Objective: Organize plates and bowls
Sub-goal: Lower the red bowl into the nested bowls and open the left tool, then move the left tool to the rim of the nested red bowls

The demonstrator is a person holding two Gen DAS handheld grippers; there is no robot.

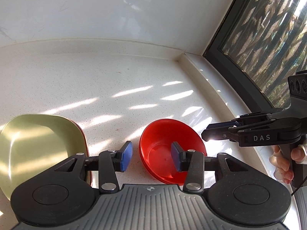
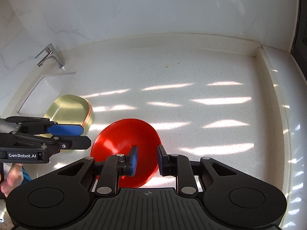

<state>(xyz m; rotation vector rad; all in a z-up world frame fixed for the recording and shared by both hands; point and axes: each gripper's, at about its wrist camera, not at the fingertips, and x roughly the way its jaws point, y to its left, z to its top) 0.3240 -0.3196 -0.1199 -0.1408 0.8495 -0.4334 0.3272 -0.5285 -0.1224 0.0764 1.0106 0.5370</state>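
While "DAS" marks right tool, left tool reads "GenRobot.AI".

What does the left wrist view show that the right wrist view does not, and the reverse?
Only the left wrist view shows the window's patterned glass. Only the right wrist view shows the faucet and the white sink. Both show the stacked red bowls and the green plate with an orange rim beneath it, on the speckled counter. Both claws, left and right, stand open and empty.
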